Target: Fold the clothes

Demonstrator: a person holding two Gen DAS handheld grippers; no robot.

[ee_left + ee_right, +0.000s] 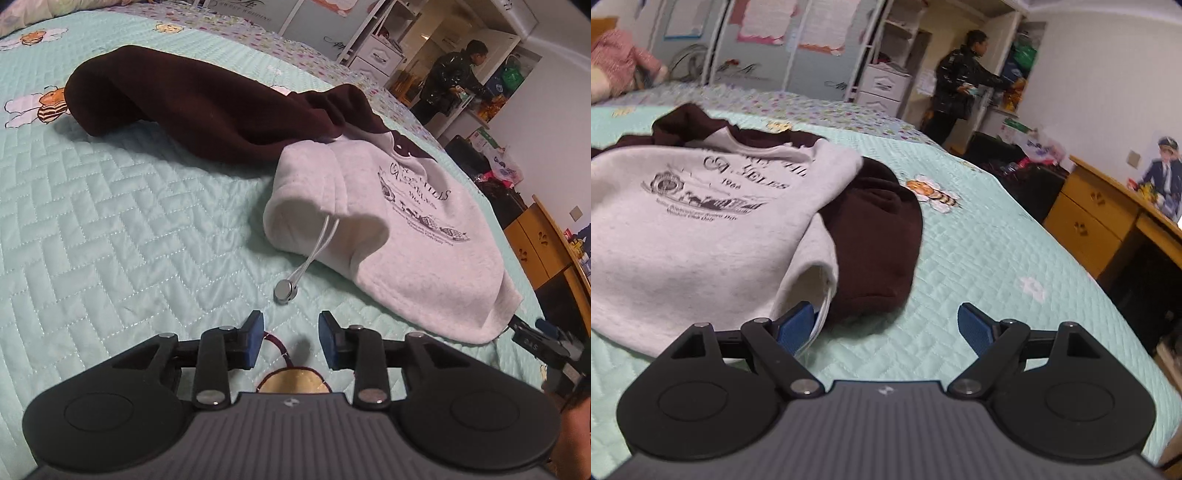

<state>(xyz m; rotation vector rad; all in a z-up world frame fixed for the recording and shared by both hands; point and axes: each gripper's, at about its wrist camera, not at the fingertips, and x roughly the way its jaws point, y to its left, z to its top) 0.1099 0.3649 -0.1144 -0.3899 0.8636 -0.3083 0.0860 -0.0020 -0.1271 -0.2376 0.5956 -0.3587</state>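
A grey-and-maroon sweatshirt (pixel 406 229) lies crumpled on a bed (pixel 110 206) covered with a pale green quilt stitched with cartoon bees. Its grey body, printed with a dark crest and lettering, faces up; one maroon sleeve (pixel 177 110) stretches away across the quilt in the left wrist view, and the other sleeve (pixel 879 236) lies bunched at the garment's far side in the right wrist view. A white drawcord (pixel 317 251) trails from the folded hem and ends in a round metal toggle (pixel 283 292) resting on the quilt.

The left gripper (pixel 291 341) hangs low over the bed just short of the toggle, jaws partly apart with nothing between them. The right gripper (pixel 886 326) sits at the hem's other end, jaws spread wide and holding nothing; its left pad lies against the grey hem edge, though whether it touches cannot be told.

In the background a person (pixel 960 77) in a dark jacket stands at open shelves, and a wooden desk (pixel 1100 210) stands beside the bed.
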